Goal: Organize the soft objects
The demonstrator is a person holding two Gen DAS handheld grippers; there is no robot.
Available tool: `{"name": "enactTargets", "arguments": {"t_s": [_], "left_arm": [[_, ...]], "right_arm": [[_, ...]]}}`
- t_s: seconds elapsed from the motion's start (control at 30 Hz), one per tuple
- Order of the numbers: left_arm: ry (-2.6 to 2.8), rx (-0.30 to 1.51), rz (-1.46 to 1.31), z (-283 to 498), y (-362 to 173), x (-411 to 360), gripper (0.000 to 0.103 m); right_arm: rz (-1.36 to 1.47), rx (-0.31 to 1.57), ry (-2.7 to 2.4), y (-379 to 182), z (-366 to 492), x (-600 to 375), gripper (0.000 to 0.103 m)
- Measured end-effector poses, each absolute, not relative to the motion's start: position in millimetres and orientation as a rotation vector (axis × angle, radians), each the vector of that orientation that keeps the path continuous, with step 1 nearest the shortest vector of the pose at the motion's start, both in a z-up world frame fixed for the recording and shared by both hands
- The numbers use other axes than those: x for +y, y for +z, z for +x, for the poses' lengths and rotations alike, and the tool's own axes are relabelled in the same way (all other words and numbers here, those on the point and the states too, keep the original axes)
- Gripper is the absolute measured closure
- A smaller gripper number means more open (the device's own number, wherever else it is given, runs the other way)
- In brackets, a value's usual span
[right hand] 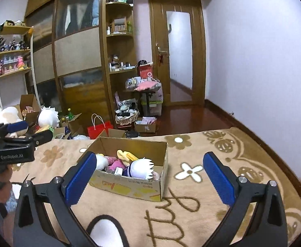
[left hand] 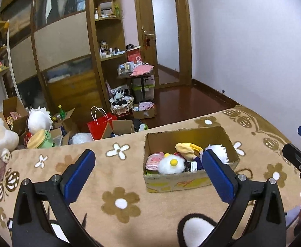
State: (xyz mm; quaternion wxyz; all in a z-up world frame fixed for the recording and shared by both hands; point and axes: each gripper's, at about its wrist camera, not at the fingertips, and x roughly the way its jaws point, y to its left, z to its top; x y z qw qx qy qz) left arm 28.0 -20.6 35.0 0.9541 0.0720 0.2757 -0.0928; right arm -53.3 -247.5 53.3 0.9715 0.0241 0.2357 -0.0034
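— What sort of place was it?

— A lived-in bedroom in a home. A tall wooden wardrobe [right hand: 76, 47] with frosted panels filled the left half of the frame, and a wooden door [right hand: 177, 51] with a glass pane stood at top centre against pale walls.

— Anything else domestic?

— A fleecy flower-patterned blanket [left hand: 119, 201] covered the bed across the bottom. At far left, open shelves [right hand: 12, 51] carried figurines. Along the dark wood floor [left hand: 183, 103] sat cardboard boxes, a red paper bag [left hand: 100, 126], a wicker basket [right hand: 126, 118] and plush toys [left hand: 39, 119].
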Motion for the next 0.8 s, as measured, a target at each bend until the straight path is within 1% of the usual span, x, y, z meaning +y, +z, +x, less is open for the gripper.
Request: {"name": "enactTargets", "arguments": {"t_s": [0.23, 0.4, 0.5, 0.8], "left_arm": [[-0.211, 0.542, 0.165, -9, 34, -19, 0.001], [-0.2, 0.484, 0.207, -28, 30, -22, 0.001], [-0.195, 0.468, 0.219, -30, 25, -23, 0.001], [-0.189, 0.494, 0.245, -22, 12, -23, 0.001]], "right_arm": [[0.072, 0.475, -0.006, 58, -81, -252, 0.0], [0.085, 0.477, 0.008, 58, -88, -252, 0.0], [0.082, 0.487, 0.003, 53, -88, -252, 0.0], [0.091, 0.524, -0.01, 42, -83, -257, 0.0]]}}
